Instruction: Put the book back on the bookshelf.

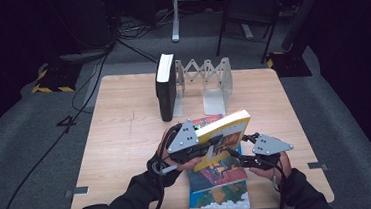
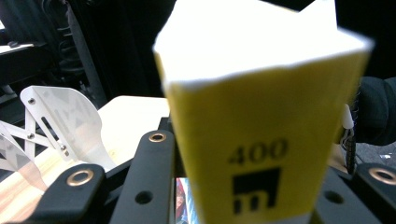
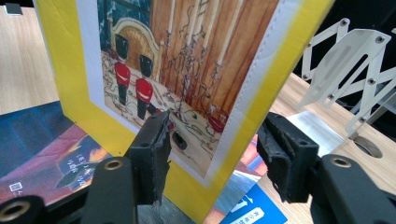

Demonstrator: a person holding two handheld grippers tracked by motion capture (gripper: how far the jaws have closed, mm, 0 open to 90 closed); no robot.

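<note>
Yellow book (image 1: pixel 224 137) is off the table (image 1: pixel 126 139), tilted, spine end low and toward the person, page block facing up and away; it hangs over the flat books (image 1: pixel 218 182) stacked at the near edge. In the left gripper view its yellow spine (image 2: pixel 261 154) stands upright right in front of the camera, white page edges on top. In the right gripper view its cover (image 3: pixel 177 70) shows a picture with two red-coated figures inside a yellow border. Table: light wood, dark floor around it. At the far side a metal accordion rack (image 1: pixel 204 80) stands expanded; a black book (image 1: pixel 166 88) stands upright in its leftmost slot, leaning on the end plate, the slots further right bare. Rack plates also show in the left gripper view (image 2: pixel 65 126) and the right gripper view (image 3: pixel 355 60). Forearms in dark sleeves come in from the bottom edge, converging on the yellow book. Left gripper (image 1: pixel 197 148) is level, pointing right, jaws clamped on the yellow book's lower spine end, carrying it. Right gripper (image 1: pixel 250 152) sits just right of the book, pointing left toward it, hand low near the table; its jaws stand partly open, straddling the cover's corner, left pad (image 3: pixel 156 154) close in front of the cover, right pad (image 3: pixel 280 158) apart from the edge with a clear gap, so no grip there. Flat books: top one has a dark, red-orange cover, a blue one peeks out beneath at the near side (image 3: pixel 243 210).
</note>
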